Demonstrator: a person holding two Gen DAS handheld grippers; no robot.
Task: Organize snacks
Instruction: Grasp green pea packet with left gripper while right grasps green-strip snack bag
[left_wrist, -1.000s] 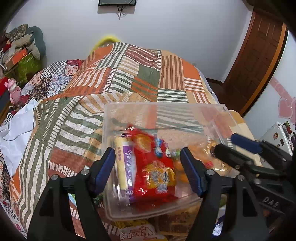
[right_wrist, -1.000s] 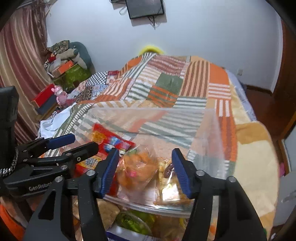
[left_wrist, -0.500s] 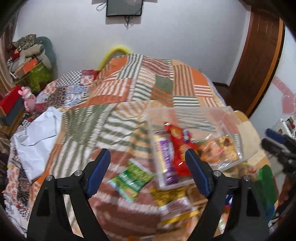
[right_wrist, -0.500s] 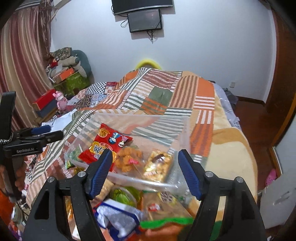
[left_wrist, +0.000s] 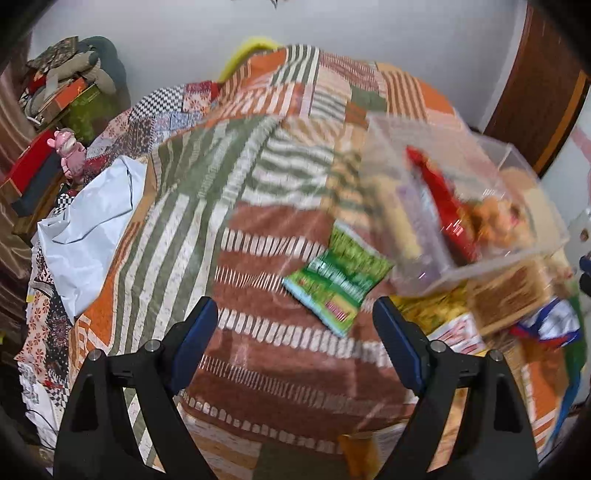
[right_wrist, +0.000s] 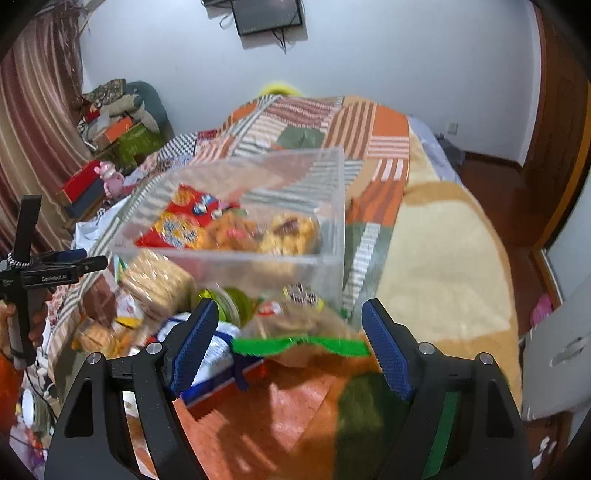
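My left gripper (left_wrist: 295, 339) and right gripper (right_wrist: 288, 343) are both spread, holding nothing. Clear bin (right_wrist: 236, 258) holds snacks; green packet (left_wrist: 338, 278) lies on the quilt (left_wrist: 258, 229).

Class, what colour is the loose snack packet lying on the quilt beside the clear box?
Green, clearest in the left wrist view: snack packet.

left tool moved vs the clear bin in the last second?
Yes. The left tool has backed away leftward from the clear bin: a second ago its fingers flanked the bin's snacks, now the bin sits up and right, the green snack packet ahead.
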